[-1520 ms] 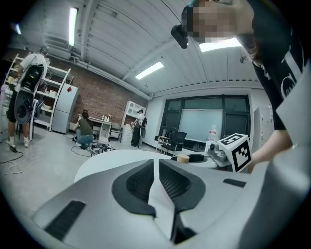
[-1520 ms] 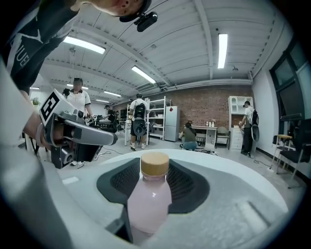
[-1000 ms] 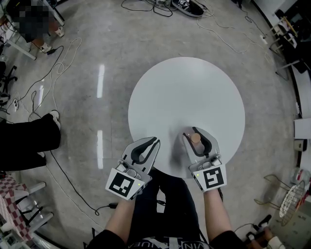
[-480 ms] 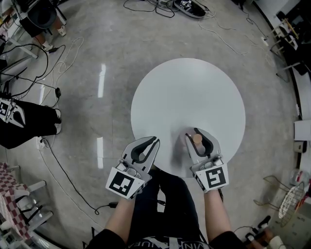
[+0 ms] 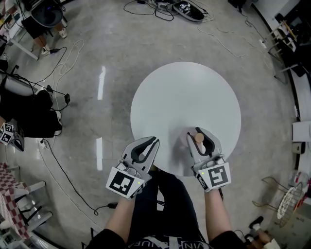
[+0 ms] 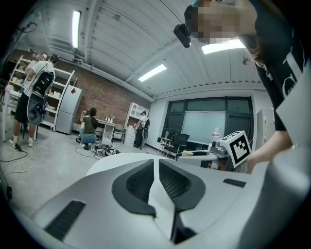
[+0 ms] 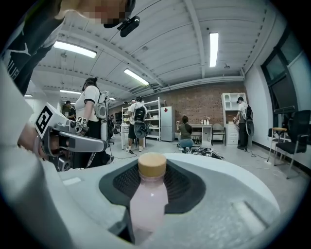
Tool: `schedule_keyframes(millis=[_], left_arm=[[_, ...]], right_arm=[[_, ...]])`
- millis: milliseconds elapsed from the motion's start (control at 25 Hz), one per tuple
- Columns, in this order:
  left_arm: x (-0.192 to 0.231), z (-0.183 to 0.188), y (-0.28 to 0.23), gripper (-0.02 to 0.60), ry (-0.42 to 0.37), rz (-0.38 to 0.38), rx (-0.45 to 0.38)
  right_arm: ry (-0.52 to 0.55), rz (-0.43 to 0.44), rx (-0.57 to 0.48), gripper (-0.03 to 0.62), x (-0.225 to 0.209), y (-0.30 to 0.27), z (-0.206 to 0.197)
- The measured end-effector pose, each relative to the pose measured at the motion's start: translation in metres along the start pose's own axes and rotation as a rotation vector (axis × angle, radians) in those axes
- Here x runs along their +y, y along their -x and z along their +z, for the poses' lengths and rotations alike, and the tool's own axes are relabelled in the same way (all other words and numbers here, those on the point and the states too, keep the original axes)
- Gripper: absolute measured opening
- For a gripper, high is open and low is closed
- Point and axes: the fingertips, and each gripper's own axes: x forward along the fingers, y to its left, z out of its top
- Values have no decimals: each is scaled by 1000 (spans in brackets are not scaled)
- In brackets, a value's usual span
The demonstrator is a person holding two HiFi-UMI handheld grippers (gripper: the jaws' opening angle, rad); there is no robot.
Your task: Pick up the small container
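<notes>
The small container (image 5: 198, 138) is a pale pink bottle with a tan cap. It stands between the jaws of my right gripper (image 5: 195, 131), over the near right part of the round white table (image 5: 184, 92). In the right gripper view the bottle (image 7: 148, 194) fills the gap between the dark pads (image 7: 182, 187), and my right gripper (image 7: 154, 160) is shut on it. My left gripper (image 5: 156, 140) hovers at the table's near edge, left of the bottle. Its jaws meet with nothing between them, as the left gripper view (image 6: 156, 163) shows.
Cables (image 5: 58, 63) trail over the grey floor at left, and shoes (image 5: 187, 8) lie at the top. A person's dark legs (image 5: 29, 116) are at far left. A wire basket (image 5: 291, 197) sits at lower right. People and shelves (image 7: 141, 124) stand beyond.
My right gripper with the bottle has shifted slightly right. The left gripper has stayed in place. The person at the left has moved along the floor.
</notes>
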Motion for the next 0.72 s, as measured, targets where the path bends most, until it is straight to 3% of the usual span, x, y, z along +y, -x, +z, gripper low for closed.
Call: schedule_keyframes(millis=[720], left_arm=[[-20, 63, -4, 34, -9, -19, -20]], right_arm=[[-26, -30, -7, 129, -18, 28, 69]])
